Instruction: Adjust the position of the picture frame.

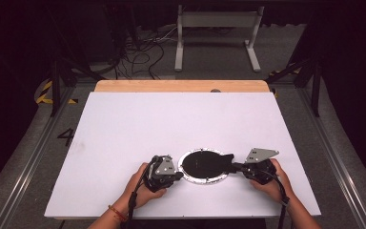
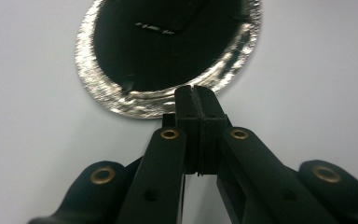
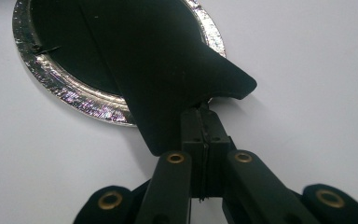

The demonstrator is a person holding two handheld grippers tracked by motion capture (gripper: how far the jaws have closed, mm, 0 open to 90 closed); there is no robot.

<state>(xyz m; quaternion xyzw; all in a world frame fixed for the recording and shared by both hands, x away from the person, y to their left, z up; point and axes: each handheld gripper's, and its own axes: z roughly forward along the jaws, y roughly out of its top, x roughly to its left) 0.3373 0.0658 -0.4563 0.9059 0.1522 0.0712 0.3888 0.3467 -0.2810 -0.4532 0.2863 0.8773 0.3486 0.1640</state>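
A round foil dish with a crinkled silver rim lies on the white tabletop near its front edge. A black sheet covers its inside. My right gripper is at the dish's right side, shut on a corner of the black sheet, which curls up off the rim to the jaw tips. My left gripper is at the dish's left side, jaws pressed together, with the tips over the near rim. Whether they pinch the foil cannot be told.
The white board stretches bare beyond the dish, ending at a wooden strip along the far edge. Behind the table, a white metal frame and loose cables sit on the floor.
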